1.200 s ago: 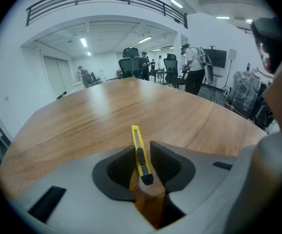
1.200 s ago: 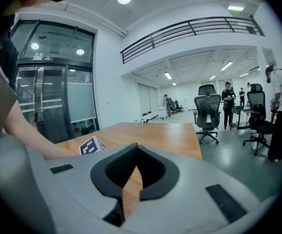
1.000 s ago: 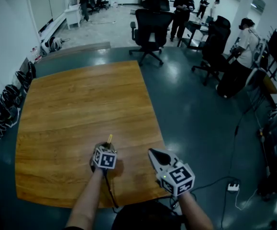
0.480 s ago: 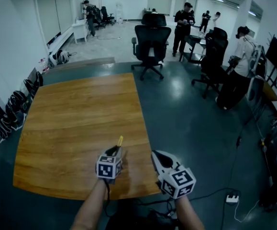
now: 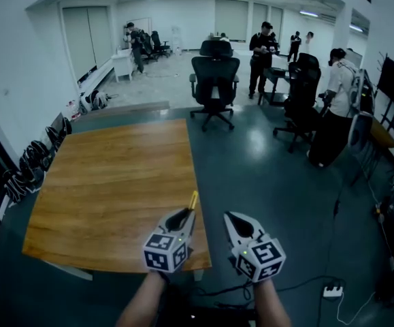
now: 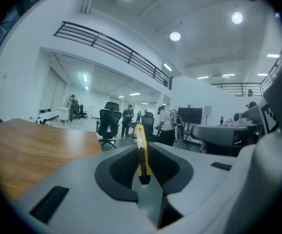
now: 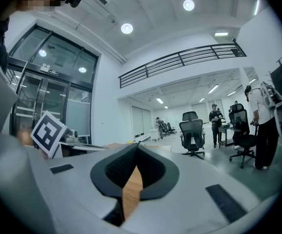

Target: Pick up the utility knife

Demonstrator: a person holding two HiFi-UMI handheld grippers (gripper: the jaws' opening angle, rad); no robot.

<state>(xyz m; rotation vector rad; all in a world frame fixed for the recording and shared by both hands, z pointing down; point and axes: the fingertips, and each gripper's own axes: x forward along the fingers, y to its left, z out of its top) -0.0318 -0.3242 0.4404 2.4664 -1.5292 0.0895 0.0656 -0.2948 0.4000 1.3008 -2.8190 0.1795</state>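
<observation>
Left gripper (image 5: 183, 216) clamped on the yellow utility knife (image 5: 192, 201); right gripper (image 5: 235, 222) closed on nothing.

Writing: only the black-and-white square markers (image 5: 165, 252) on the two gripper cubes (any lettering on the knife is too small to read). The left gripper view shows the knife pinched edge-on between the jaws, its tip sticking out forward. The head view places it in the air over the near right corner of the wooden table (image 5: 108, 176). The right gripper view shows jaw tips meeting, with a sliver of table wood seen through the slit below them, and glass doors (image 7: 58, 96) that the other views lack. Both gripper views catch a balcony railing (image 6: 111, 45) overhead. Room: dark glossy floor (image 5: 265, 176), office chair (image 5: 214, 80), people (image 5: 260, 46) standing at the back, power strip (image 5: 331, 291) by the feet.
</observation>
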